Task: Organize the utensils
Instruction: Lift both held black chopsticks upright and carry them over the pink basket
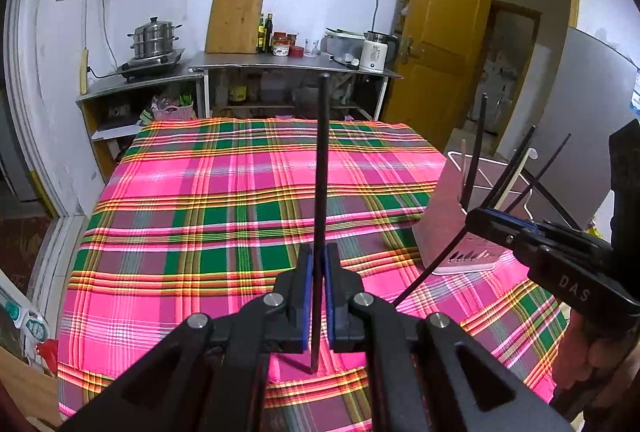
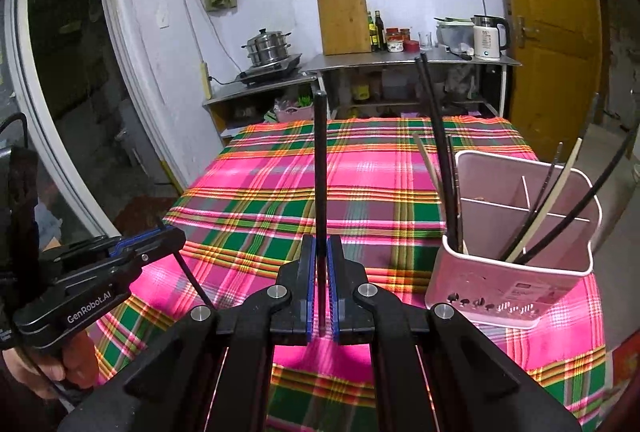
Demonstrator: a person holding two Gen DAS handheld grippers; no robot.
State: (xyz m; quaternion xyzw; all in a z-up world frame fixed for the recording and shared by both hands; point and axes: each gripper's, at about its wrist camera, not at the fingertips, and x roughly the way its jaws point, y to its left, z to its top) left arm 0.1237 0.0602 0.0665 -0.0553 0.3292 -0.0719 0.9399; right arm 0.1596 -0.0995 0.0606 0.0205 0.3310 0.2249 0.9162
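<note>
My left gripper is shut on a black chopstick that stands almost upright over the plaid tablecloth. The right gripper is shut on a second black chopstick, also near upright. A pink utensil holder with dividers stands on the table's right side, holding several black and cream chopsticks. In the left wrist view the right gripper hangs just in front of the holder, its stick slanting. In the right wrist view the left gripper is at the far left.
Behind the table stands a steel counter with a steamer pot, a wooden cutting board, bottles and a white kettle. A yellow door stands ajar at right. A hand grips the left tool's handle.
</note>
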